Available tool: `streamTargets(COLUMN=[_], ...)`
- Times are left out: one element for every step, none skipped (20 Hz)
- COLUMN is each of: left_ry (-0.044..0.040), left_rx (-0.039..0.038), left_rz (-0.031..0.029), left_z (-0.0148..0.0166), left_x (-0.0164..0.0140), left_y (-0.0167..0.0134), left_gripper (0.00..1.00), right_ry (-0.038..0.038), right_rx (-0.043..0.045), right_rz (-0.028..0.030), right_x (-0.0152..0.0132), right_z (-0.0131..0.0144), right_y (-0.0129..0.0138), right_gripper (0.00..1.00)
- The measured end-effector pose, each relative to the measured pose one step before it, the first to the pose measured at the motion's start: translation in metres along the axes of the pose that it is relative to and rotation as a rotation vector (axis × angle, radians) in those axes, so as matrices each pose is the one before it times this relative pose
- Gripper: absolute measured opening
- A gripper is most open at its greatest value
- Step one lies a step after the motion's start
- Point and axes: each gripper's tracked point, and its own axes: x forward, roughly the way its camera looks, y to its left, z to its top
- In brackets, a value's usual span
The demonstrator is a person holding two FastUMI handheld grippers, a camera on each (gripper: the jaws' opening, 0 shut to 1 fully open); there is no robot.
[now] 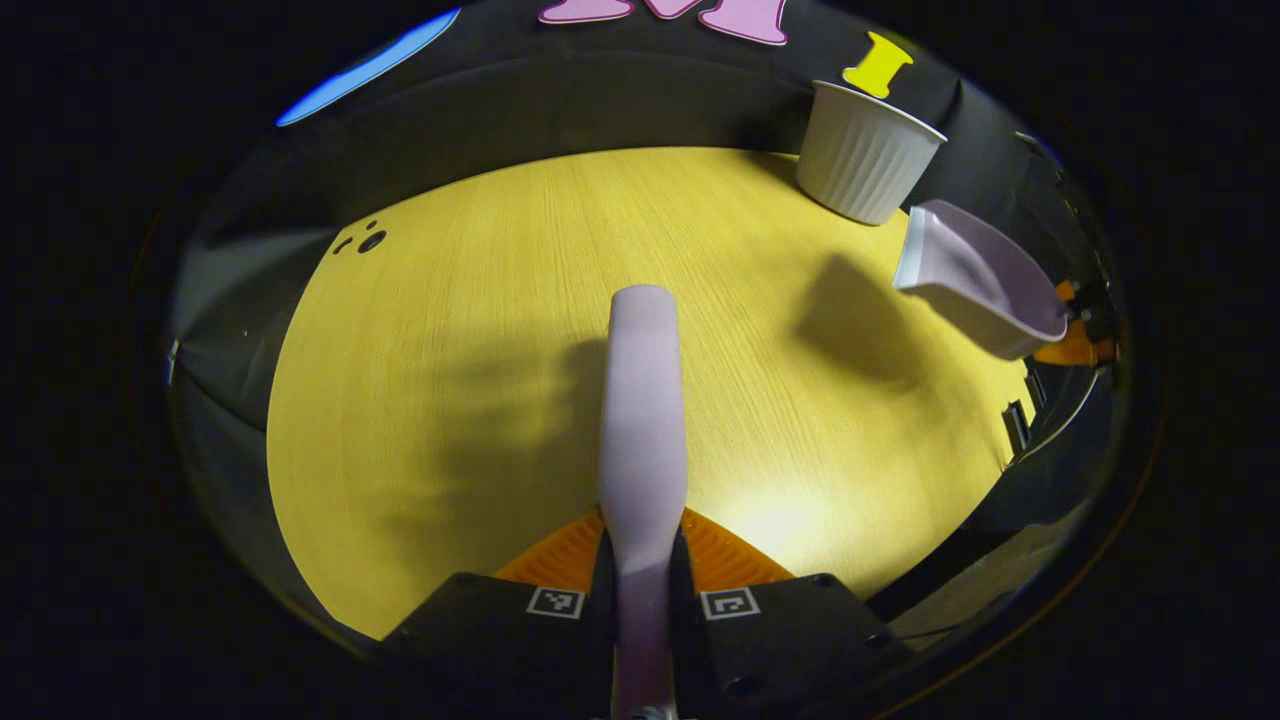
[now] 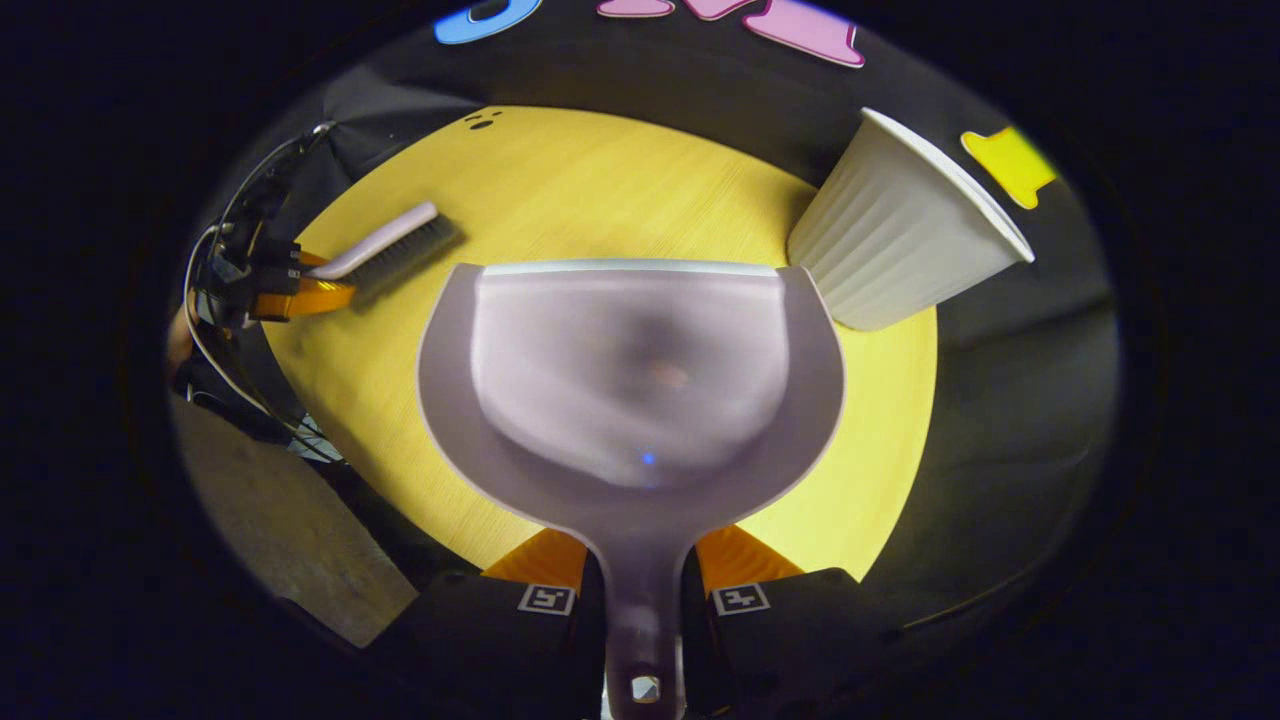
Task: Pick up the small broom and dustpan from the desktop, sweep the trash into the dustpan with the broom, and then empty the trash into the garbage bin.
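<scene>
In the left gripper view, the left gripper point(image 1: 640, 560) sits at 6 o'clock and its two fingers squeeze the broom point(image 1: 642, 420) by its handle. The broom points straight up toward 12 o'clock over the yellow table point(image 1: 450, 350), and from here you see its smooth pale back. It throws a dark shadow on the table to its left. A white ribbed bin point(image 1: 865, 155) stands at the far edge of the table, at about 1 o'clock. Just below the bin, at about 2 o'clock, the dustpan point(image 1: 975, 280) hangs in the air, tilted, with its open side facing the bin. Its shadow lies on the table beside it. A few small dark specks point(image 1: 362, 240) lie far off at about 10 o'clock, near the table edge. In the right gripper view, the right gripper point(image 2: 640, 590) is at 6 o'clock and its two fingers pinch the dustpan point(image 2: 640, 380) by its handle. The pan fills the middle and its front lip points to 12 o'clock. It is too blurry to tell what is inside. The bin point(image 2: 900, 235) is just beside the pan's far right corner, at about 2 o'clock. The broom point(image 2: 390, 245) is at 10 o'clock, bristles down, held by the other gripper point(image 2: 285, 290). The specks point(image 2: 483, 122) are at 11 o'clock.
</scene>
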Motion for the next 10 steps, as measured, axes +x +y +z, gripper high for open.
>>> streamTargets(left_ry=[-0.00167,-0.00052,0.00158,-0.00078,0.00091,-0.00195,0.00088,0.00082,0.00128,0.00487], left_rx=[0.00207,0.00611,0.00865,0.01010,0.01098,0.01136,0.01038,0.00900,0.00586,0.00104], left_rz=[0.00687,0.00926,0.00868,0.00658,0.00671,0.00864,0.00970,0.01101,0.00926,0.00288], left_z=[0.00097,-0.00087,0.00111,0.00129,0.00158,0.00096,0.00007,-0.00008,0.00016,-0.00018], left_x=[0.00341,0.00360,0.00290,0.00355,0.00247,0.00085,0.00105,-0.00003,0.00053,0.00005], left_y=[0.00254,0.00216,0.00277,0.00304,0.00197,0.00088,0.00024,0.00224,0.00078,-0.00019], left_gripper=[0.28,0.29,0.28,0.28,0.28,0.27,0.28,0.29,0.29,0.27], right_ry=[0.01168,0.00084,0.00302,0.00528,0.00010,0.00283,-0.00263,-0.00247,0.00340,0.00197], right_rx=[0.01520,0.01556,0.01406,0.01340,0.01163,0.00830,0.00910,0.00942,0.00826,0.01009], right_rz=[0.00594,0.00051,-0.00229,-0.00450,-0.00601,-0.00246,0.00041,0.00077,0.00324,0.00210], right_x=[0.00803,0.01289,0.00730,0.00411,0.00281,0.00274,0.00143,0.00191,-0.00015,0.00363], right_z=[-0.00652,-0.00660,-0.00572,-0.00695,-0.00428,0.00036,-0.00031,-0.00225,-0.00242,-0.00157], right_y=[0.00505,0.00396,-0.00034,-0.00063,-0.00181,0.00188,-0.00105,-0.00194,-0.00194,-0.00298], right_gripper=[0.32,0.35,0.35,0.35,0.35,0.35,0.35,0.35,0.38,0.35])
